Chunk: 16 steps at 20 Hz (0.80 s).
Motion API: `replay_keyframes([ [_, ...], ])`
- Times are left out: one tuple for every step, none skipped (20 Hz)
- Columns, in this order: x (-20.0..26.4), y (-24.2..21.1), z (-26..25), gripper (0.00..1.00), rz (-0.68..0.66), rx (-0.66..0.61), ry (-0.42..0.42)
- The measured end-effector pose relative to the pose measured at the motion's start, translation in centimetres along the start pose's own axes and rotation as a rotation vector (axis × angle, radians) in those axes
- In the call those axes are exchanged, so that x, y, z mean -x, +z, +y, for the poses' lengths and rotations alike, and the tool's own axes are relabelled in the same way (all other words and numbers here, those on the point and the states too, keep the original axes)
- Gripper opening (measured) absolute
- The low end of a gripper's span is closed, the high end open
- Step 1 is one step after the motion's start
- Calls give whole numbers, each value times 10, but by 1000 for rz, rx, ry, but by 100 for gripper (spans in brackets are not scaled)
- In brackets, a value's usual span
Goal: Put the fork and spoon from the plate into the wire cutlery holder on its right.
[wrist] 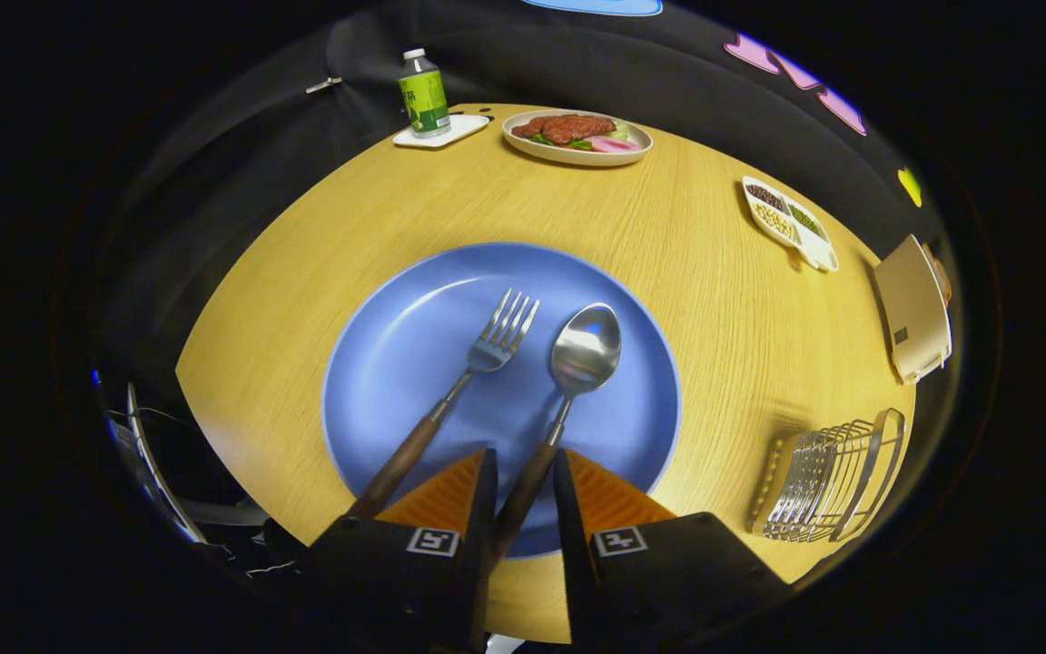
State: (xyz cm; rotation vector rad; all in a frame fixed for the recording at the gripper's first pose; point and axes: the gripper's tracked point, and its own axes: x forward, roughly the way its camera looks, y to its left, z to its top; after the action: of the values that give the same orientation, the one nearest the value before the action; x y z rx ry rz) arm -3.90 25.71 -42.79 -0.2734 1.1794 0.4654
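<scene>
Gripper (524, 472) fingers straddle the spoon (573, 372) handle, contact unclear; fork (459, 386) alongside on blue plate (396, 363); wire cutlery holder (836, 477) to the right.

The gripper (523, 472) shows two chunky black bodies side by side, each tapering forward into a wedge-shaped finger. The fingers (441, 495) carry bright orange upper faces, finely ribbed, with black inner edges facing each other. Each black body wears a small square marker, white-bordered with a black-and-white pattern, set just behind the orange section. The housings look matte, with angular, faceted shoulders.
</scene>
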Motion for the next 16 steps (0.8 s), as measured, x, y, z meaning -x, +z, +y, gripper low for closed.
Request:
replay_keyframes([
  [-2,-2,1,38,16,-6,0],
  [-2,1,-1,37,9,-15,-2],
  [-2,0,-4,33,23,-20,-7],
  [-3,1,-7,29,24,-36,-11],
  [-6,1,-7,18,39,-57,1],
  [-6,2,-8,14,48,-74,14],
  [-5,3,-10,14,58,-96,18],
  [-4,3,-12,11,65,-114,25],
  [-2,4,-12,11,68,-127,37],
  [1,6,-13,11,63,-132,48],
  [4,8,-14,11,55,-137,58],
  [10,11,-16,11,46,-142,68],
  [17,13,-17,11,35,-144,79],
  [25,16,-20,11,20,-142,88],
  [33,19,-23,11,4,-136,97],
  [41,21,-27,11,-9,-130,102],
])
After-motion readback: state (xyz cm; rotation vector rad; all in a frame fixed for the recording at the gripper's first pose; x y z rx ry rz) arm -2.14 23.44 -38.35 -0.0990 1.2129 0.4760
